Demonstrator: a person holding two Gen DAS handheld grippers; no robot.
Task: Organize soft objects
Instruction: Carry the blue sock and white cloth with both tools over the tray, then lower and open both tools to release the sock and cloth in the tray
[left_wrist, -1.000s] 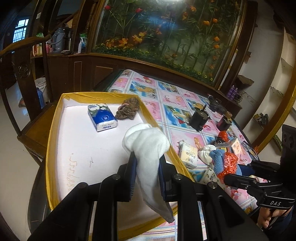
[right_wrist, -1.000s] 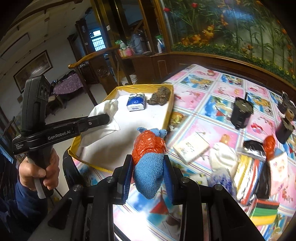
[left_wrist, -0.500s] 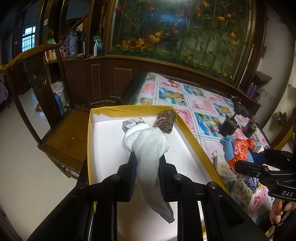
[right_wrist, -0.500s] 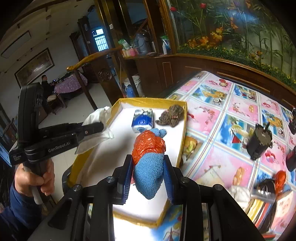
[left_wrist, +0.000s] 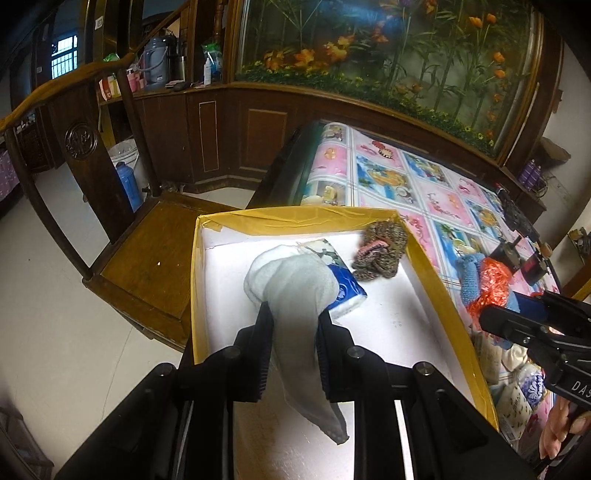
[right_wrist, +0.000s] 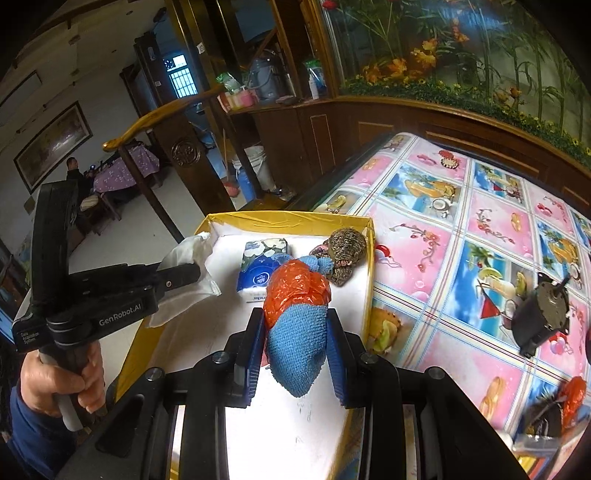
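Observation:
My left gripper (left_wrist: 291, 321) is shut on a white cloth (left_wrist: 295, 291) that hangs down between its fingers, above the white floor of a yellow-rimmed tray (left_wrist: 295, 218). In the tray lie a blue tissue pack (left_wrist: 345, 284) and a brown knitted piece (left_wrist: 382, 251). My right gripper (right_wrist: 297, 325) is shut on a blue knit cloth (right_wrist: 299, 343) bundled with orange plastic (right_wrist: 295, 291), held over the same tray (right_wrist: 288, 216). The right wrist view shows the tissue pack (right_wrist: 260, 269), the knitted piece (right_wrist: 345, 253) and the left gripper (right_wrist: 177, 275) with its white cloth (right_wrist: 186, 254).
A wooden chair (left_wrist: 147, 258) stands left of the tray. A patterned tablecloth (right_wrist: 461, 229) covers the table on the right, with a black motor (right_wrist: 543, 317) and mixed small items (right_wrist: 554, 410) on it. A hand (right_wrist: 61, 380) grips the left tool.
Both grippers have moved left with their cloths, from beside the cluttered table area to over the tray. The tray now fills the middle of both views.

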